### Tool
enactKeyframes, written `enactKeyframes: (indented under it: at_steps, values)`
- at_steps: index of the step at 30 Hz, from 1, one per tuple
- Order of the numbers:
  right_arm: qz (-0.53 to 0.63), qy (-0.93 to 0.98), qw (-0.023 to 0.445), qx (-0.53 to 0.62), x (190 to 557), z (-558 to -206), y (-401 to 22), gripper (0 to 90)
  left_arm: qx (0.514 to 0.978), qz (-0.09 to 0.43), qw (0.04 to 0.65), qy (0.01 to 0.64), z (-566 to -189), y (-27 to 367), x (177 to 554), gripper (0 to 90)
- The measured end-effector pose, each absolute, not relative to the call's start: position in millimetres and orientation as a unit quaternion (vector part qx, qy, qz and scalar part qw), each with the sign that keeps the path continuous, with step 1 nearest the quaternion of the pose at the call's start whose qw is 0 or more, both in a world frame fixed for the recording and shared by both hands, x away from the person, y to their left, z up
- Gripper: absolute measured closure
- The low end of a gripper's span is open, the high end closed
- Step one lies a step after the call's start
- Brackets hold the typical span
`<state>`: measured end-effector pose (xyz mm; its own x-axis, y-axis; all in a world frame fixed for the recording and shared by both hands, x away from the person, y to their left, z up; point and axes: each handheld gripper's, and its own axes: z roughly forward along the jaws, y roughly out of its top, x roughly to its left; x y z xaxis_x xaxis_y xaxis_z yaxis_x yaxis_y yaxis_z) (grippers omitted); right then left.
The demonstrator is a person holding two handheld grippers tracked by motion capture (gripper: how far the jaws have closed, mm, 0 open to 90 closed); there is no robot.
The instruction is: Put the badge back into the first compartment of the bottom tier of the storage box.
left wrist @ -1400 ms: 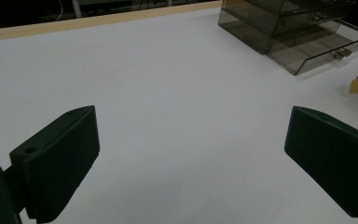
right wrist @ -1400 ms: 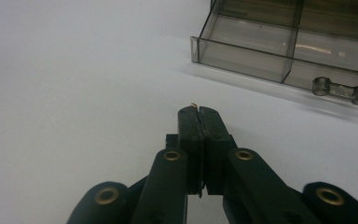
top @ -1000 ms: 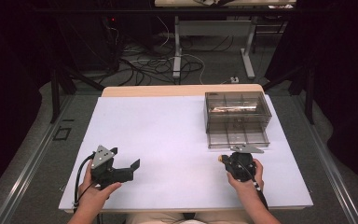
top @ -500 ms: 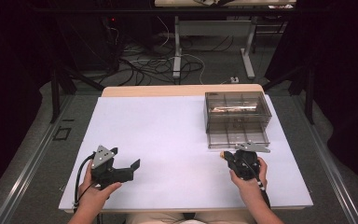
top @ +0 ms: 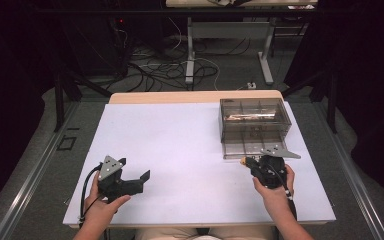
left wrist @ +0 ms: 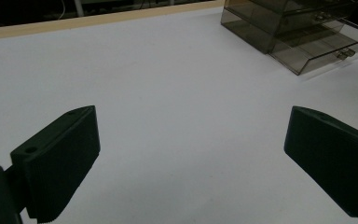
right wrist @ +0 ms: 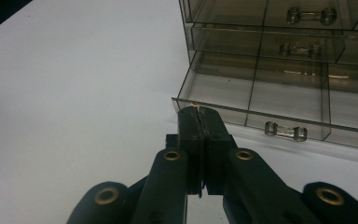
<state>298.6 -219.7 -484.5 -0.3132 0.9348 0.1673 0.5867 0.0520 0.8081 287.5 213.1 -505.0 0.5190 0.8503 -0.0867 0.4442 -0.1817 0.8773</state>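
A smoky clear drawer unit (top: 254, 119) stands at the table's far right, its bottom drawer (right wrist: 261, 105) pulled out, with a clear handle (right wrist: 285, 131) on its front. My right gripper (right wrist: 199, 111) is shut, its tips just short of the drawer's near left corner. A tiny yellow bit (top: 242, 161) shows pinched at the tips; I cannot tell what it is. In the high view the right gripper (top: 250, 163) sits right in front of the open drawer. My left gripper (top: 134, 169) rests open at the near left, and nothing lies between its jaws (left wrist: 191, 158).
The white tabletop (top: 180, 145) stretches bare between the two hands. The drawer unit (left wrist: 289, 23) lies far off to the front right of the left gripper. Beyond the table's wooden far edge (top: 190, 97) are cables and desk legs on the floor.
My right gripper has crept forward and a little right, closer to the open drawer. The left gripper has stayed put.
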Motion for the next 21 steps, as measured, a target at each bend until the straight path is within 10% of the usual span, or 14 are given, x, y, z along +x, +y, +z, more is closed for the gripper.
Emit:
enactKeyframes:
  at_steps: [21]
  values:
    - [0.391,0.732,0.198,0.521,314,-473,-209,89.0,0.737,0.217,0.466,0.438,-505,214,288,3.8]
